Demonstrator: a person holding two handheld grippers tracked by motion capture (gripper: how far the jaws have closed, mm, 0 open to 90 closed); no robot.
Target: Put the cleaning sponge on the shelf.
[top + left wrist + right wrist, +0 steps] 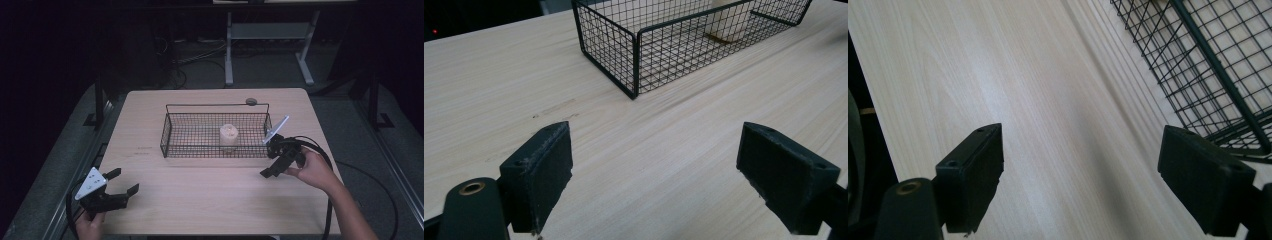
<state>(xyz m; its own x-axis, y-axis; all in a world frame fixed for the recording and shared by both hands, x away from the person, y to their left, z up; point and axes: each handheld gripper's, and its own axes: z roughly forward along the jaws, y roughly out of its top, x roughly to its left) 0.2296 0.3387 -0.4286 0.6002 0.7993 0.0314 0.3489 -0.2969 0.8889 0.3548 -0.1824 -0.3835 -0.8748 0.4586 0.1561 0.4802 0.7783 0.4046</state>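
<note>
The left gripper (655, 167) has its two black jaws spread wide apart with nothing between them but bare wood. In the high view this gripper (123, 187) sits at the table's near left corner, held by the left hand (90, 225), which is cut off by the bottom edge. One grey three-cornered plate rides on top of it.

The right gripper (1080, 175) also has its two jaws wide apart and empty, hanging over bare tabletop. In the high view the right gripper (272, 162) lies just beside the basket's near right corner, gripped by the right hand (312, 170); its jaws are hard to separate there against the dark body. It carries one grey plate too, and one black cable loops from it off the right edge.

One wire basket (167, 132) stands on the middle of the table (210, 200), well apart from the left gripper. Inside it, toward the right, stands one pale cylindrical object (228, 136); its material is too small to make out. In the left gripper view the basket (634, 55) is cut off at the top, and the pale object (729, 25) shows only partly through the mesh. In the right gripper view one corner of the basket (1228, 85) enters at the upper right.

One small round dark disc (251, 101) lies on the table's far side, behind the basket. The room beyond is too dark to read.
</note>
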